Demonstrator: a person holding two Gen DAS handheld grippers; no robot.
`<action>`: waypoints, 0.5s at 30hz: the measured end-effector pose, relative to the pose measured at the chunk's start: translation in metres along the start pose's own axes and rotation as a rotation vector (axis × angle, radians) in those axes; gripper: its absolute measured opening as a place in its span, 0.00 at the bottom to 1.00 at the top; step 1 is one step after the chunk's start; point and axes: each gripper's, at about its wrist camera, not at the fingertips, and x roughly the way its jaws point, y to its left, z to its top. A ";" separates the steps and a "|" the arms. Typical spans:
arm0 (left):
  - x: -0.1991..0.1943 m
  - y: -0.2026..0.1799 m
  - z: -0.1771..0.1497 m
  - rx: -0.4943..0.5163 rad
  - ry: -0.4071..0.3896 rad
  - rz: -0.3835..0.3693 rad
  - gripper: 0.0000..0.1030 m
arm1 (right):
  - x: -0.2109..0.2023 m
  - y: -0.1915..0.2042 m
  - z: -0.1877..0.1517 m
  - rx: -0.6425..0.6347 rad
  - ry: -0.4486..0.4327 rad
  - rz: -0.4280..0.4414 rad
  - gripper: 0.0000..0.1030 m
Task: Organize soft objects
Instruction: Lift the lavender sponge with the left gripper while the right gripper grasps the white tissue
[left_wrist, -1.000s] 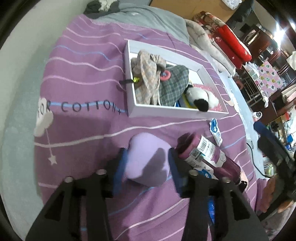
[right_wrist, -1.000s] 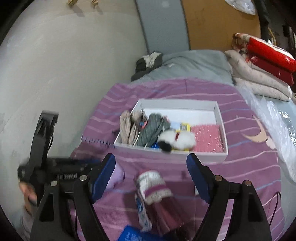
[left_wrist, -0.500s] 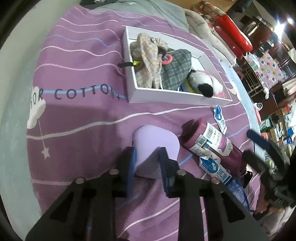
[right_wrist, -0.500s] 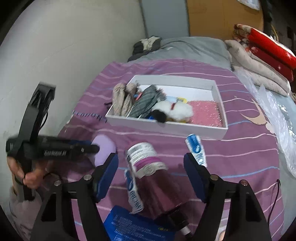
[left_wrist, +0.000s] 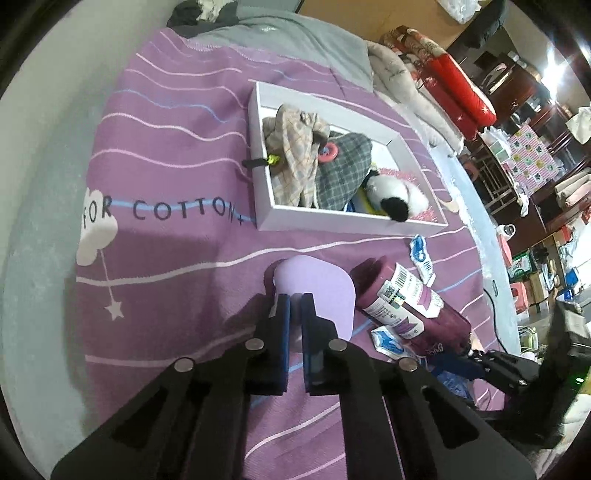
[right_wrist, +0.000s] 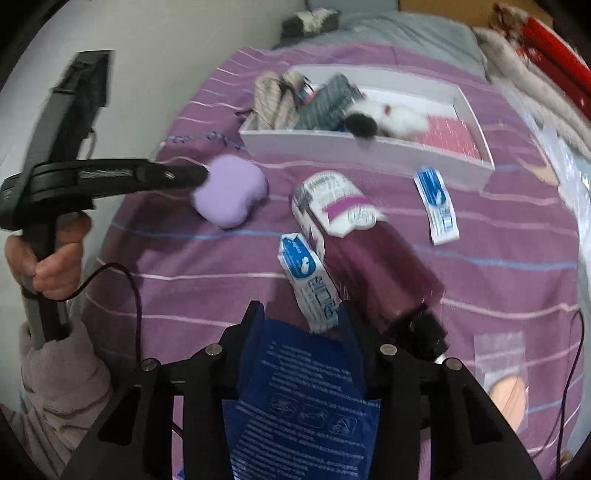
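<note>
A lilac soft sponge (left_wrist: 317, 291) lies on the purple bedspread; it also shows in the right wrist view (right_wrist: 231, 192). My left gripper (left_wrist: 294, 301) is shut on its near edge, pinching it. A white box (left_wrist: 264, 155) behind holds plaid cloths (left_wrist: 299, 155), a white-and-black plush (left_wrist: 397, 197) and a pink item. My right gripper (right_wrist: 301, 317) is open, low over a blue packet (right_wrist: 303, 402), its jaws either side of it.
A maroon roll with a white label (right_wrist: 354, 240) lies right of the sponge. Two white-and-blue packets (right_wrist: 312, 280), (right_wrist: 436, 206) lie beside it. A cable (right_wrist: 122, 288) trails at the left. Folded blankets (left_wrist: 454, 92) and furniture stand at the far right.
My left gripper has closed from wide open onto the lilac sponge. My right gripper has dropped down and nearer, and its jaws have narrowed around the blue packet.
</note>
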 end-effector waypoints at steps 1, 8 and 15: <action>-0.001 -0.001 0.000 0.003 -0.003 -0.003 0.06 | 0.003 -0.002 0.000 0.007 0.011 -0.009 0.40; 0.004 -0.007 0.002 0.014 0.000 0.002 0.01 | 0.014 -0.017 0.000 0.067 0.017 -0.003 0.39; 0.020 -0.006 0.000 0.009 0.096 -0.006 0.10 | 0.024 -0.007 0.004 0.023 0.017 -0.005 0.27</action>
